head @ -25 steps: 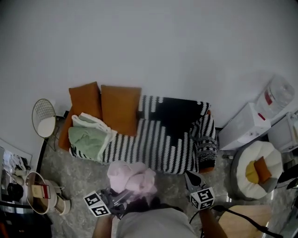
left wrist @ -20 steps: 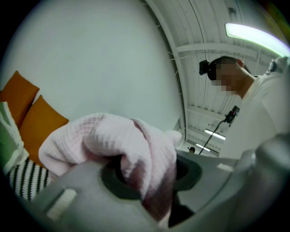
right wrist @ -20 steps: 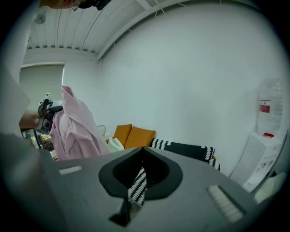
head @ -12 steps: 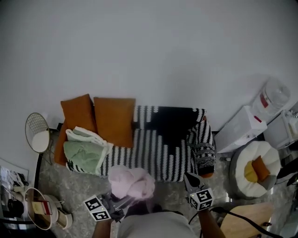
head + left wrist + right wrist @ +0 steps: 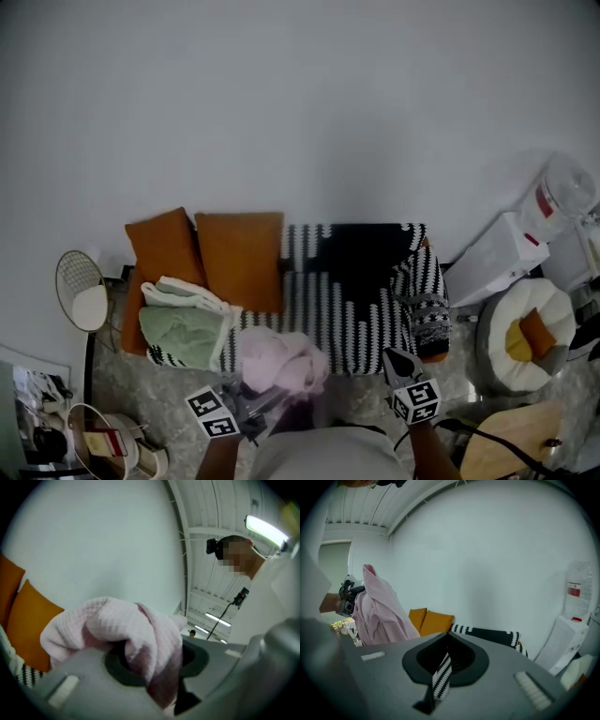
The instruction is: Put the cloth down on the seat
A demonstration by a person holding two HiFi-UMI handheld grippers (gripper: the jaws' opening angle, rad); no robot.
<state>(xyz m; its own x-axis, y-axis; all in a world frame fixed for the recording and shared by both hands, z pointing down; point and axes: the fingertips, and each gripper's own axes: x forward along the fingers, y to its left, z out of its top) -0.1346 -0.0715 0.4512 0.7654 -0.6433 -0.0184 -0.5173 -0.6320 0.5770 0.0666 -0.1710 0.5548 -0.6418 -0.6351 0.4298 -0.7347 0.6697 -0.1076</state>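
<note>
A bunched pink cloth (image 5: pixel 281 359) hangs in front of the sofa's front edge, with my left gripper (image 5: pixel 270 394) shut on it. In the left gripper view the pink cloth (image 5: pixel 126 630) fills the jaws and drapes over them, hiding the tips of my left gripper (image 5: pixel 159 667). The seat (image 5: pixel 349 323) is a sofa under a black-and-white striped cover. My right gripper (image 5: pixel 397 360) hovers near the sofa's right front corner, shut with nothing in it. In the right gripper view the right gripper (image 5: pixel 446 639) points toward the striped sofa (image 5: pixel 490 633), and the pink cloth (image 5: pixel 379 613) hangs at the left.
Two orange cushions (image 5: pixel 239 258) and a folded green cloth (image 5: pixel 183 333) take up the sofa's left end. A wire side table (image 5: pixel 82 291) stands left of it. A white water dispenser (image 5: pixel 525 248) and a round white pouf (image 5: pixel 525 337) stand at the right.
Both grippers and the pink cloth have moved forward toward the sofa. The cloth now overlaps the seat's front edge. Both grips look unchanged.
</note>
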